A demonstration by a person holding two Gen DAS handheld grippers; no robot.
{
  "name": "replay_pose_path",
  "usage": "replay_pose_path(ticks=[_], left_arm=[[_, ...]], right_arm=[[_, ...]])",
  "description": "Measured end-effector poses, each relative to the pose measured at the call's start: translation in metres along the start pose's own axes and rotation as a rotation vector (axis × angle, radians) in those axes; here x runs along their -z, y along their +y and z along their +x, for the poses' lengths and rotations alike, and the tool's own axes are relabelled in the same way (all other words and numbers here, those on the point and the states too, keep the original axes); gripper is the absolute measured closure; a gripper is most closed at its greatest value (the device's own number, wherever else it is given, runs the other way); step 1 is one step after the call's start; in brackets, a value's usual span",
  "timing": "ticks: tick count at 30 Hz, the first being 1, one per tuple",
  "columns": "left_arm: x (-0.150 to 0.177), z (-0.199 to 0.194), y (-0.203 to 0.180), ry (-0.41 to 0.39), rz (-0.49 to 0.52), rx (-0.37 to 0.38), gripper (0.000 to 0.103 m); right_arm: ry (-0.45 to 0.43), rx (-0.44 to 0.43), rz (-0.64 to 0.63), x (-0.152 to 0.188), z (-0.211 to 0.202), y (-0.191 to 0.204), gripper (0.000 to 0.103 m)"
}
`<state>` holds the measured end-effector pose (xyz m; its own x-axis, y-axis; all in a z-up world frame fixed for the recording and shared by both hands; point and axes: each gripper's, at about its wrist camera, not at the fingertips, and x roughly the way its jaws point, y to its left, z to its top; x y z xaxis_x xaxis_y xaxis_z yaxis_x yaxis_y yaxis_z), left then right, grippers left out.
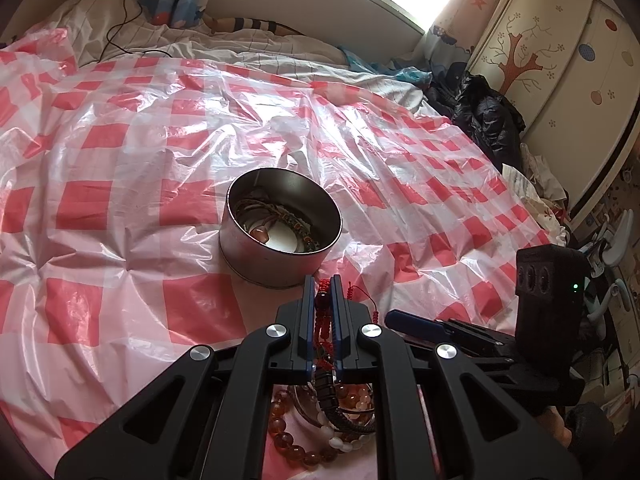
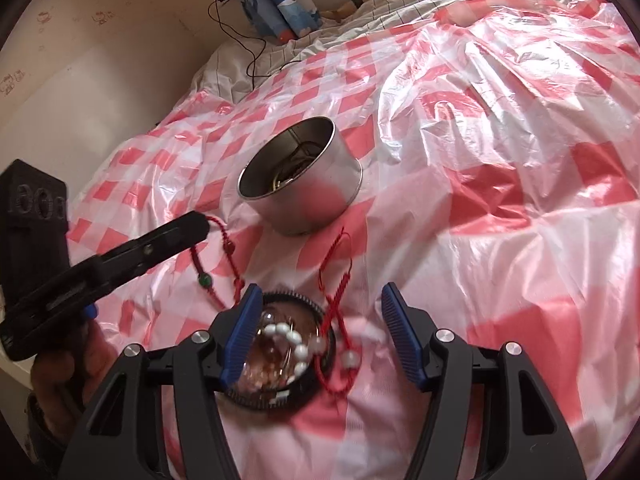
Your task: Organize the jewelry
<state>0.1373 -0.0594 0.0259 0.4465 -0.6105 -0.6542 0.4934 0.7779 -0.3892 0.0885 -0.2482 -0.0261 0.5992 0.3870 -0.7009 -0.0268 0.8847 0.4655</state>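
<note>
red-and-white checked plastic sheeting (image 1: 120,168) covers a bed in a small bedroom, with a window and a tree-painted wardrobe (image 1: 548,52) behind. a round metal tin (image 1: 280,228) sits on the sheet and already holds a tangle of bracelets. the left gripper (image 1: 322,284) is pinched narrow on a red cord bracelet (image 2: 216,256); in the right wrist view the cord hangs from its tip in a loose loop carrying a green bead, close to the near side of the tin. under both grippers lies a pile of beaded bracelets (image 2: 280,356), amber and white beads inside a dark toothed ring, with another red cord (image 2: 336,300) draped over it. the right gripper (image 2: 320,300) hovers above that pile with its jaws spread wide, holding nothing.

the cord looks light and limp, so it will swing and may snag on the tin's rim; it seems best gripped on the knotted braid rather than on a bead. the glassy beads are likely slippery and roll between pads, so taking the strand across the string seems safer.
</note>
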Motion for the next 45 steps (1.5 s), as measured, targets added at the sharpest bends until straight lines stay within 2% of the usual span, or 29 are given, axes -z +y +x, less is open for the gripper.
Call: replay_pose_path(ticks=[1,2,3,5,9,11,14,19,24,26,31,32,34,36,37,40,45], left_arm=[[0.0,0.0,0.0,-0.001,-0.002,0.001,0.096],[0.0,0.0,0.0,-0.002,-0.004,0.002,0.096],[-0.001,0.0,0.0,-0.003,-0.004,0.003,0.096],[0.0,0.0,-0.001,-0.003,-0.004,0.003,0.096],[0.0,0.001,-0.002,-0.004,-0.003,0.003,0.096],[0.0,0.0,-0.002,-0.005,-0.002,0.004,0.096],[0.0,0.001,-0.003,-0.003,-0.001,0.005,0.096],[0.001,0.001,-0.004,-0.001,0.0,0.009,0.096],[0.001,0.001,-0.005,-0.001,0.0,0.008,0.096],[0.001,0.001,-0.004,-0.001,0.0,0.008,0.096],[0.001,0.001,-0.004,0.0,-0.001,0.008,0.096],[0.001,0.001,-0.004,0.0,-0.001,0.008,0.096],[0.001,0.001,-0.004,0.0,0.0,0.008,0.096],[0.001,0.001,-0.005,0.0,0.0,0.009,0.096],[0.001,0.001,-0.005,0.0,-0.001,0.008,0.096],[0.002,0.002,-0.006,0.0,-0.003,0.007,0.096],[0.002,0.002,-0.006,-0.005,-0.005,0.006,0.096]], right_arm=[[0.02,0.0,-0.01,0.001,0.004,0.002,0.071],[0.028,0.001,-0.014,0.002,0.007,0.002,0.08],[0.023,0.004,-0.007,0.003,0.006,0.001,0.088],[-0.005,-0.036,0.04,0.002,-0.001,-0.007,0.097],[-0.057,-0.119,0.114,0.0,-0.015,-0.019,0.099],[-0.049,-0.146,0.13,0.0,-0.015,-0.021,0.099],[0.019,-0.127,0.133,0.0,-0.001,-0.018,0.099],[0.029,-0.094,0.142,-0.005,0.014,-0.017,0.093],[0.03,-0.132,0.15,-0.01,0.024,-0.014,0.094],[0.021,-0.144,0.147,-0.01,0.022,-0.013,0.098],[0.017,-0.19,0.191,-0.013,0.021,-0.018,0.098],[0.028,-0.183,0.202,-0.014,0.024,-0.019,0.097],[0.043,-0.175,0.192,-0.015,0.029,-0.016,0.081],[0.038,-0.155,0.161,-0.017,0.03,-0.011,0.081],[0.037,-0.156,0.157,-0.018,0.032,-0.009,0.082],[0.026,-0.175,0.184,-0.018,0.032,-0.014,0.097],[-0.04,-0.255,0.249,-0.018,0.013,-0.028,0.099]])
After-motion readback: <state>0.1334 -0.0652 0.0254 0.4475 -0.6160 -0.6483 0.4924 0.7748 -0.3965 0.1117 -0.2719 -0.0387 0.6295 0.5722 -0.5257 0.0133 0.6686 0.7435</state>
